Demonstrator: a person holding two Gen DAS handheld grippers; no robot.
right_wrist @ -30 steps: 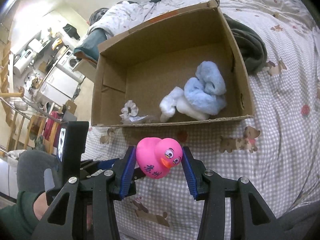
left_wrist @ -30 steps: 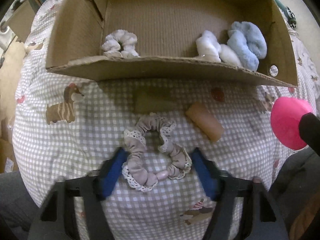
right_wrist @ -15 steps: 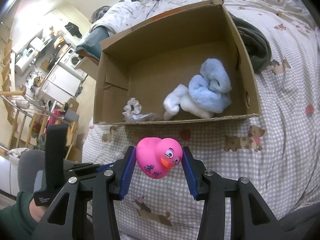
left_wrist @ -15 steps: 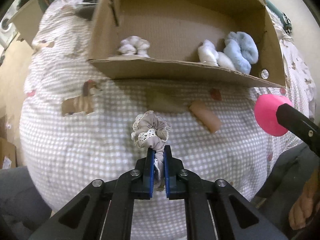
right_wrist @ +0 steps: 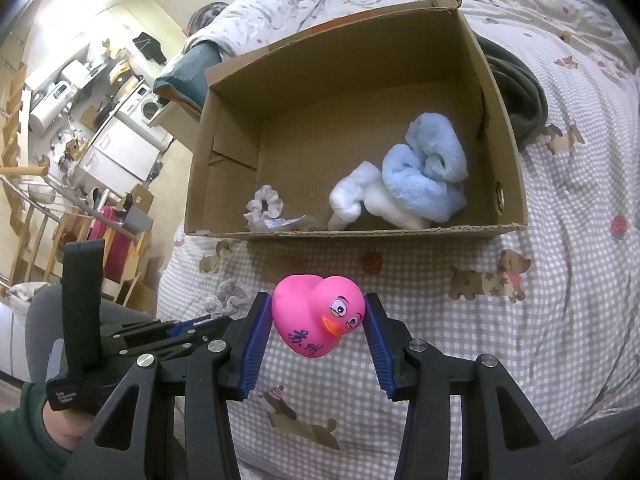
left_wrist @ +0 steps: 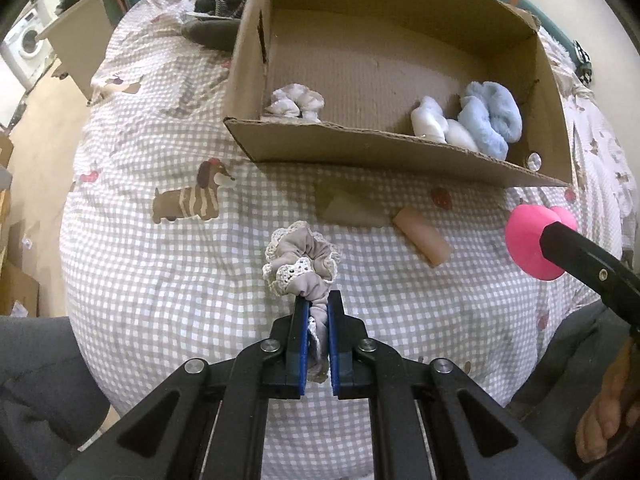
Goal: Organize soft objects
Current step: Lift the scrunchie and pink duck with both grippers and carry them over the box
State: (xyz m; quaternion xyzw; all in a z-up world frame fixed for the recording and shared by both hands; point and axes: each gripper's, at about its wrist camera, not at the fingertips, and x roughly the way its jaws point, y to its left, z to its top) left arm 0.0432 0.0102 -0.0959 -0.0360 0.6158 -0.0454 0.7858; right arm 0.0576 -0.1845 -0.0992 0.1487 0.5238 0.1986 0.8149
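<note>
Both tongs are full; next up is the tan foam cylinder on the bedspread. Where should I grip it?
Grip the tan cylinder across its middle, coming from above with the fingers straddling its long sides. It lies flat and slanted on the bedspread, just before the box.

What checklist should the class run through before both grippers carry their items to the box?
1. Left gripper shut on scrunchie: ok.
2. Right gripper shut on duck: ok.
3. Box open on top: ok.
4. Free floor in box between white scrunchie and blue plush: ok.
5. Scrunchie lifted off the bedspread: cannot tell.
6. Grippers apart from each other: ok.
</note>
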